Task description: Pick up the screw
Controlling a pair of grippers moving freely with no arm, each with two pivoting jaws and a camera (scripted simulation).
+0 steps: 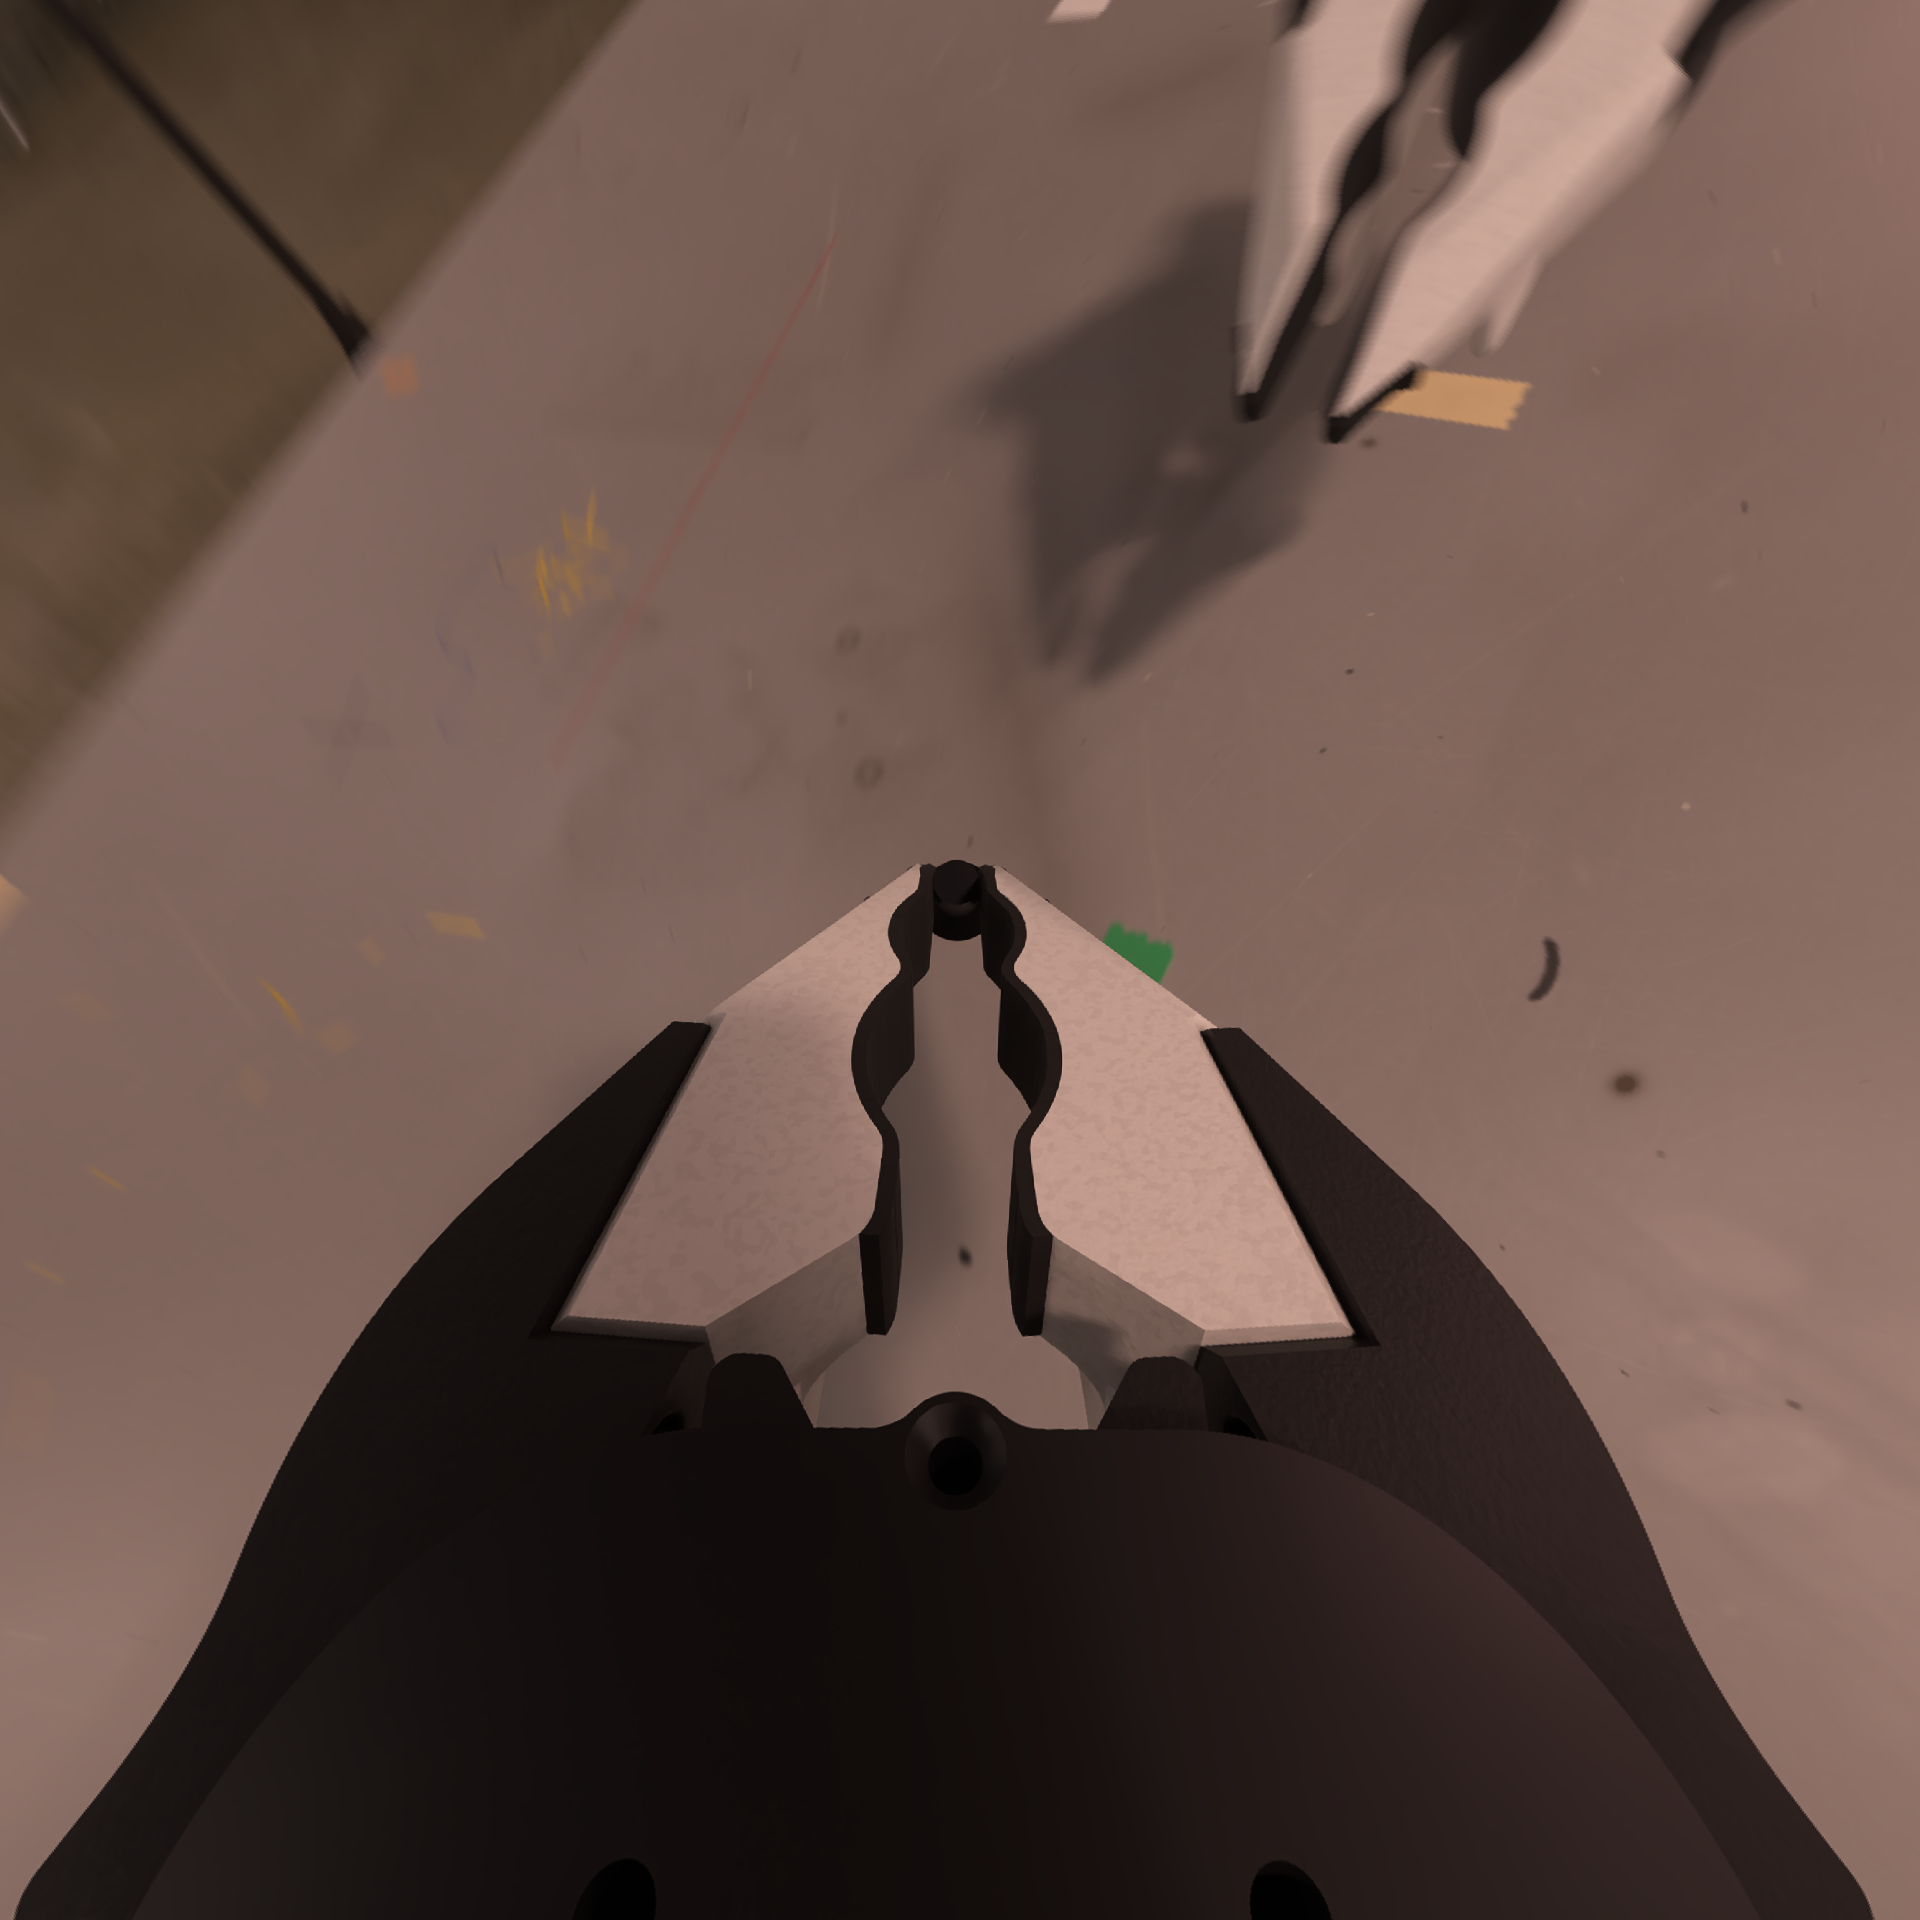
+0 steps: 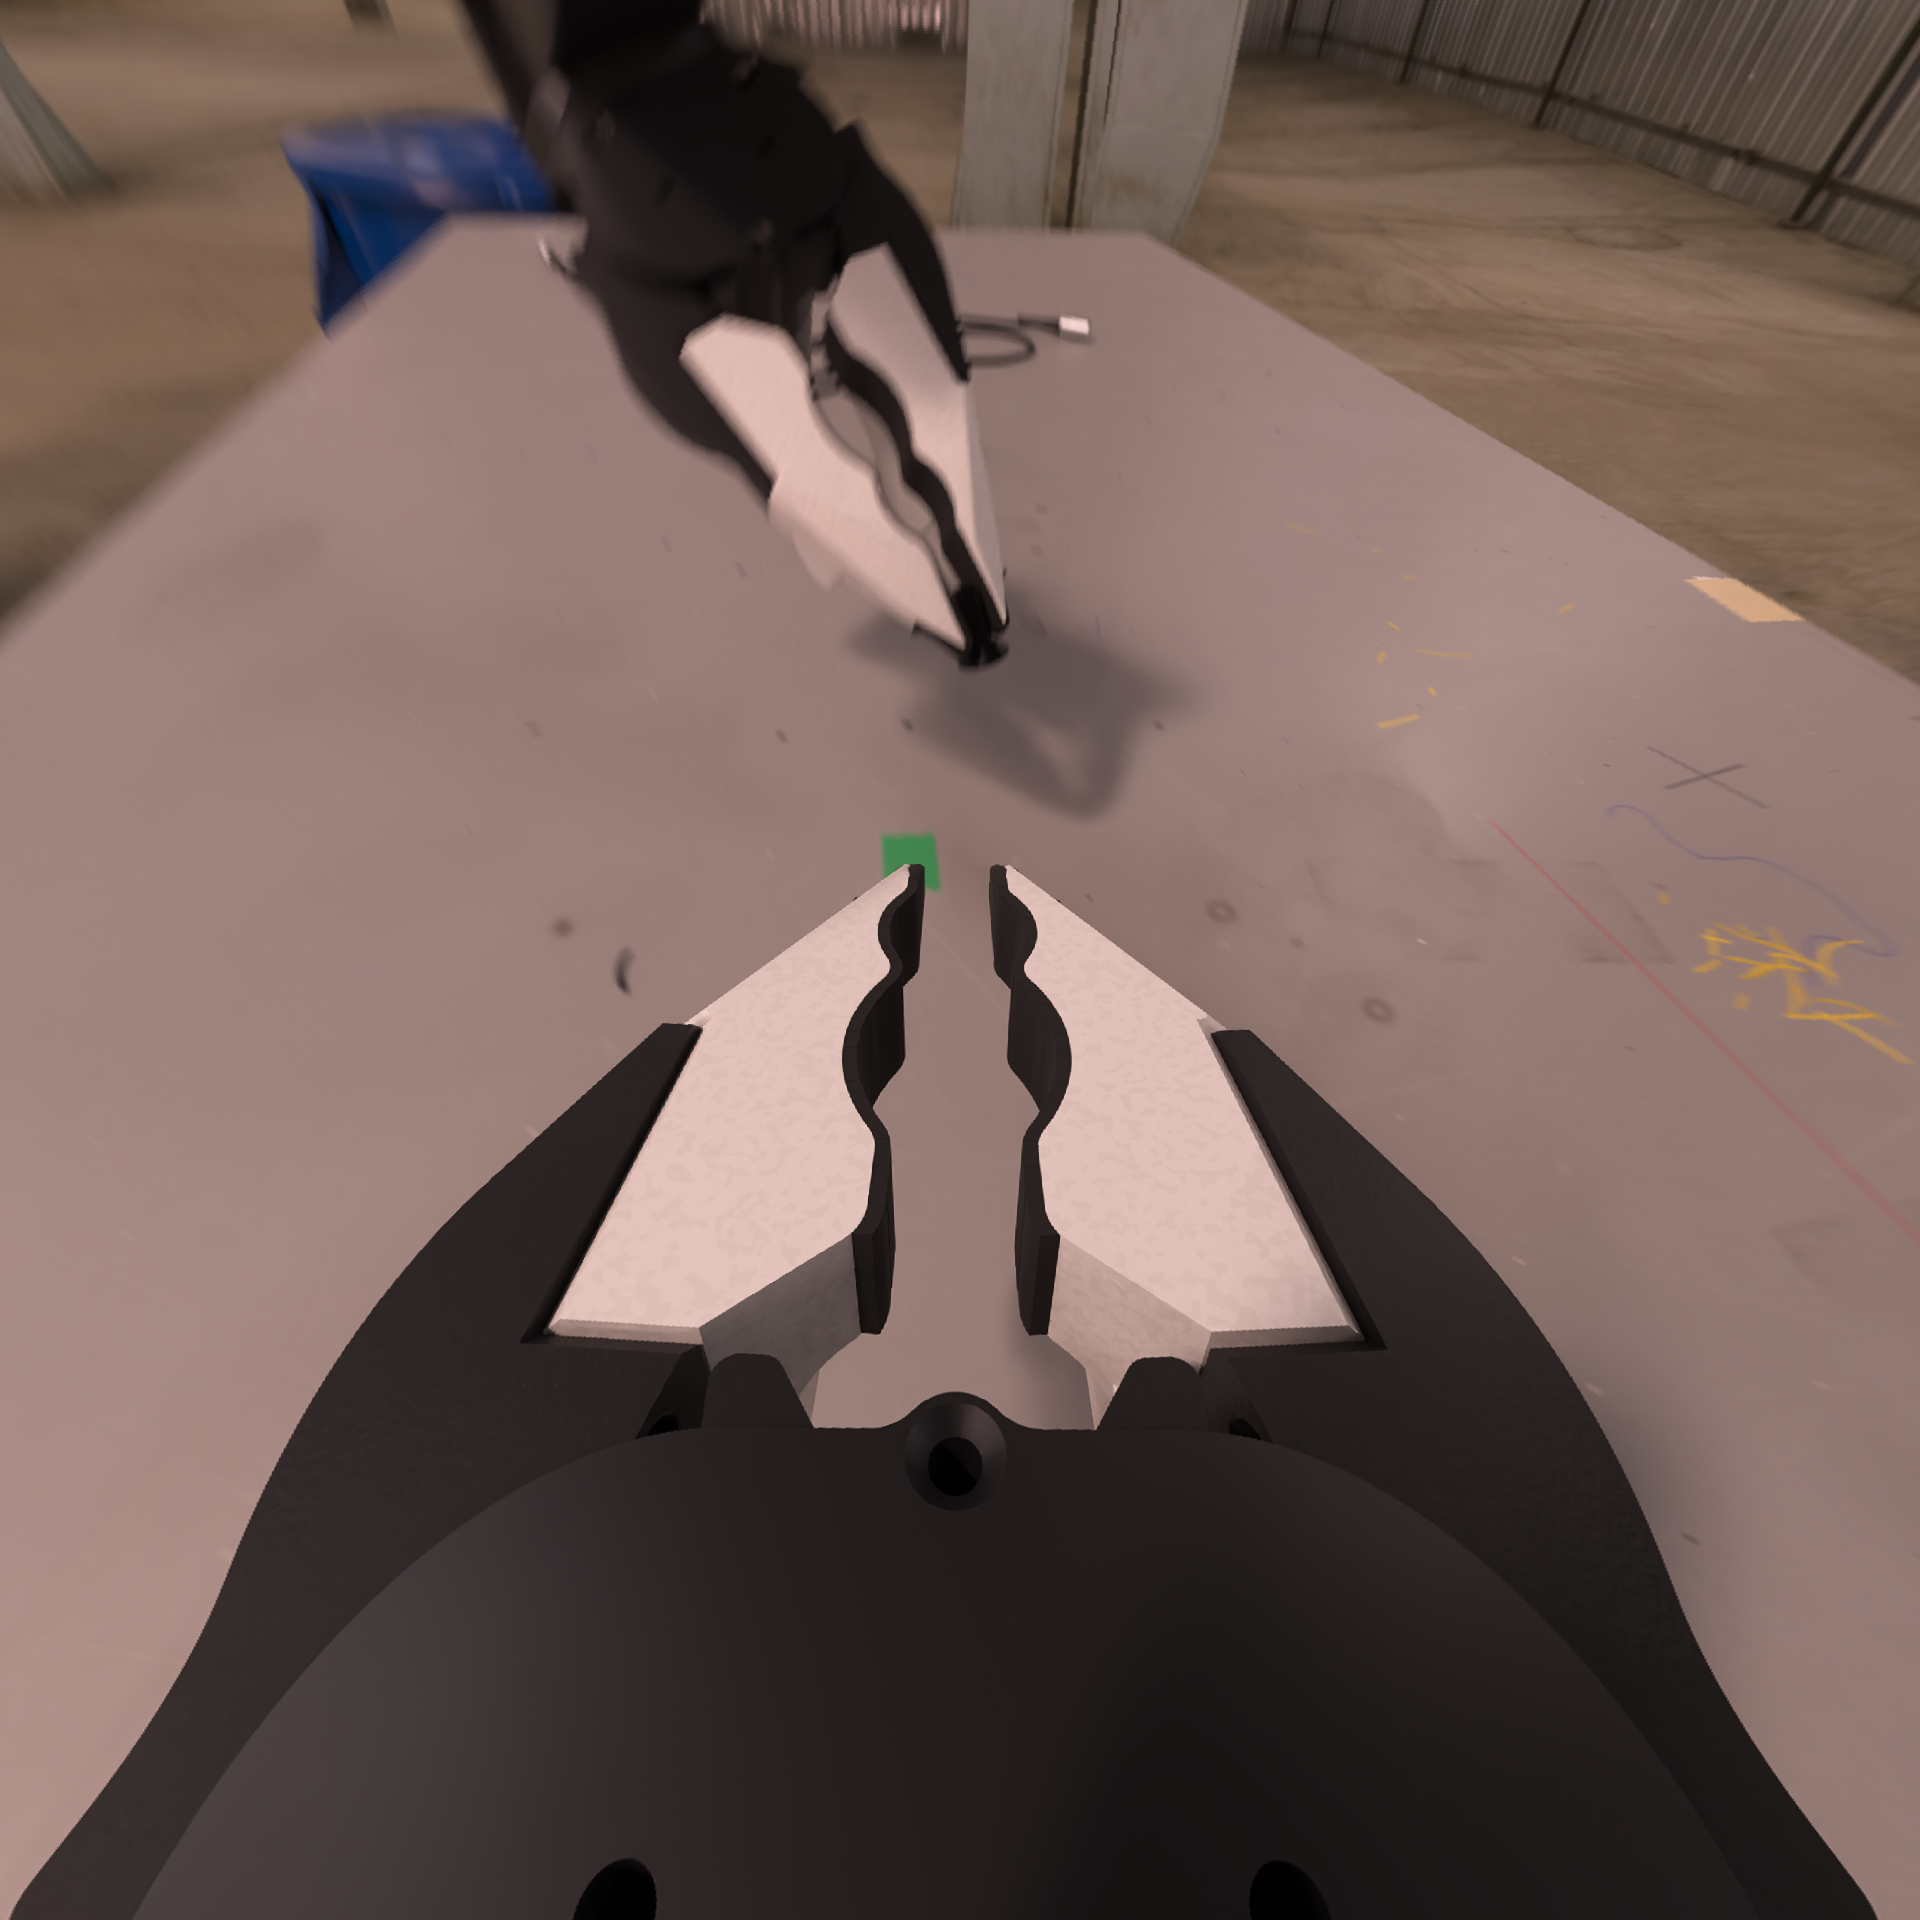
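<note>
One black screw [image 1: 956, 900] pinched in left tongs [image 1: 957, 883] above desk [image 1: 1455, 1039]; right tongs [image 2: 955, 883] spread, empty, beside one green square [image 2: 910, 858].

Warehouse or industrial shop floor. Evidence: corrugated metal walls [image 2: 1621, 62], steel column [image 2: 1091, 104], bare worn concrete floor [image 2: 1507, 291], blue bin [image 2: 416, 197] past the far edge. Grey worktable [image 2: 416, 623] is well used: scuffs, yellow scribbles [image 2: 1787, 977], pen marks, masking tape scraps [image 2: 1740, 600], green tape square [image 2: 920, 854], loose cable [image 2: 1023, 338].

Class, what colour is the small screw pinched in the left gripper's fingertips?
Black; the small screw shows best in the left wrist view.
</note>
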